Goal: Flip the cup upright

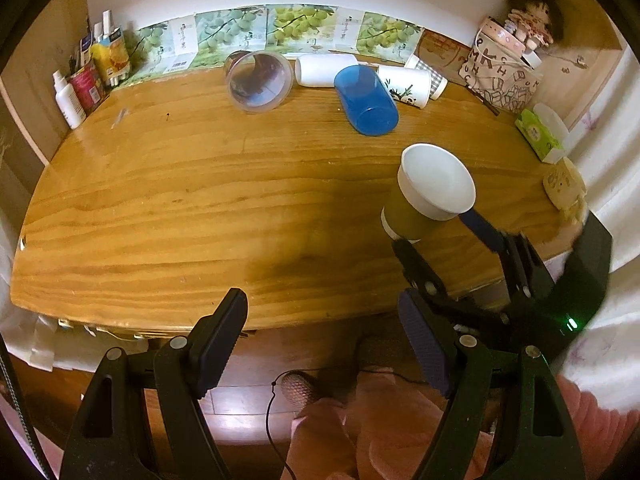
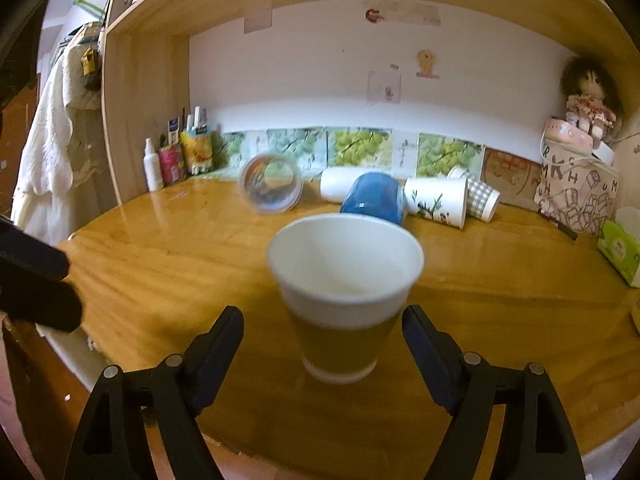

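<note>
The paper cup is standing upright on the table, blurred, directly between the spread fingers of the right gripper, which is not touching it; whether its base is resting fully on the wood is hard to tell. The left gripper is hanging wide and holding nothing over the near table edge, left of the cup. Beyond the right gripper, five more cups are lying on their sides: one clear cup, one blue cup, and three white ones partly hiding each other.
</note>
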`<state>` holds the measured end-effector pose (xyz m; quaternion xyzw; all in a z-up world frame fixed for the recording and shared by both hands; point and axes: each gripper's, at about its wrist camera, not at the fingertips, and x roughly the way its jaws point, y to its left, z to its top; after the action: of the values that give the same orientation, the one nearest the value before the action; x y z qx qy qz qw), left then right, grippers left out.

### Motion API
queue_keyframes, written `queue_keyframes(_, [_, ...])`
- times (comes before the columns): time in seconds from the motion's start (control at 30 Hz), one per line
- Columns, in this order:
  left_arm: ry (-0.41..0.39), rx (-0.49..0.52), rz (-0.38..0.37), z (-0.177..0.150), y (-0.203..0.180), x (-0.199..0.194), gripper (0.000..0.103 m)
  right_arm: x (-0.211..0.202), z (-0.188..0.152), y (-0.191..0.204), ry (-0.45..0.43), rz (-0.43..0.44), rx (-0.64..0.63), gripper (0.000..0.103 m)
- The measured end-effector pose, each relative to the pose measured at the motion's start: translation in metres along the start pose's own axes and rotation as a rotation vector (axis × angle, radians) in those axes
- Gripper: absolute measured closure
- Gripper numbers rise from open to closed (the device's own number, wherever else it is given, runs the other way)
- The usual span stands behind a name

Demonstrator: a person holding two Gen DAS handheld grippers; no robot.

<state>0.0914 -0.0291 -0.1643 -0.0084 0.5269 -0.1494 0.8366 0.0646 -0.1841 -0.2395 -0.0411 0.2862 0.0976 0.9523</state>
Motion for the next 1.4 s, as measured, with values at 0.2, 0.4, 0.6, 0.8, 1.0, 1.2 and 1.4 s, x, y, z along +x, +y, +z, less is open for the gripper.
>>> queue_keyframes(0.2, [-0.015, -0.017, 0.006, 0.0, -0.006, -0.008, 0.022, -0.04, 0.009, -0.011, 0.082, 0.016, 0.045, 0.02])
queue_keyframes(0.4, [-0.065, -0.062, -0.011, 0.007, -0.016, -0.031, 0.022, -0.085, 0.043, -0.032, 0.137, 0.016, 0.154, 0.015])
queue_keyframes(0.6, [-0.153, -0.068, -0.016, 0.019, -0.031, -0.062, 0.022, -0.129, 0.083, -0.037, 0.136, -0.018, 0.18, 0.014])
queue_keyframes(0.8, [-0.245, -0.118, -0.004, 0.023, -0.034, -0.095, 0.022, -0.162, 0.111, -0.035, 0.127, 0.009, 0.221, 0.014])
queue_keyframes(1.0, [-0.413, -0.086, 0.061, 0.016, -0.045, -0.137, 0.015, -0.18, 0.12, -0.035, 0.099, 0.024, 0.257, 0.014])
queue_keyframes(1.2, [-0.537, -0.059, 0.113, 0.007, -0.051, -0.158, 0.003, -0.197, 0.115, -0.029, -0.004, 0.025, 0.262, 0.014])
queue_keyframes(1.4, [-0.582, -0.056, 0.177, 0.002, -0.053, -0.167, 0.001, -0.214, 0.117, -0.02, -0.095, -0.022, 0.232, 0.014])
